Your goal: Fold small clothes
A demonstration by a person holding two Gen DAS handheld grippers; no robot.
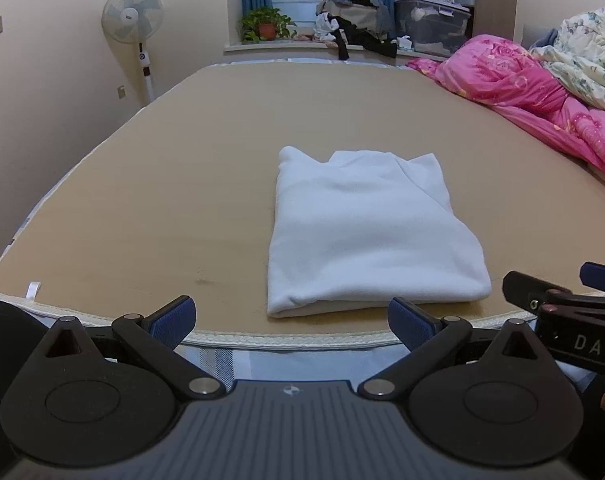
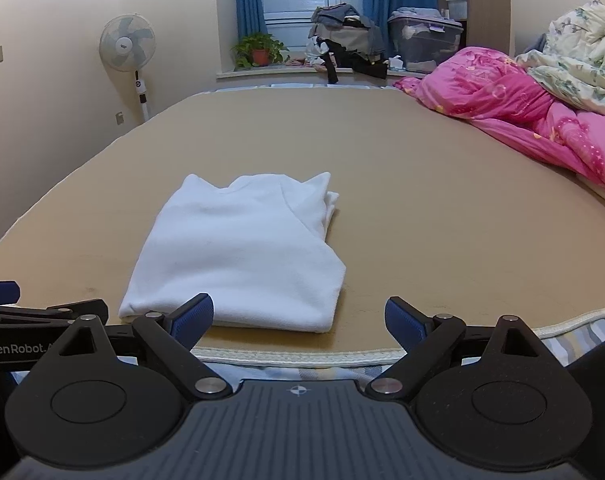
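Note:
A white garment (image 1: 366,232) lies folded into a neat rectangle on the tan mat (image 1: 182,184) near its front edge; it also shows in the right wrist view (image 2: 242,252). My left gripper (image 1: 292,318) is open and empty, held just off the mat's front edge, below the garment. My right gripper (image 2: 300,318) is open and empty, at the front edge to the right of the garment's near corner. Neither gripper touches the cloth. The right gripper also shows at the right edge of the left wrist view (image 1: 562,300).
A pink quilt (image 1: 534,92) and a floral duvet (image 1: 590,52) are heaped along the mat's right side. A standing fan (image 1: 133,20) is at the back left. A windowsill behind holds a potted plant (image 1: 266,24), piled clothes (image 1: 354,12) and a storage box (image 1: 432,20).

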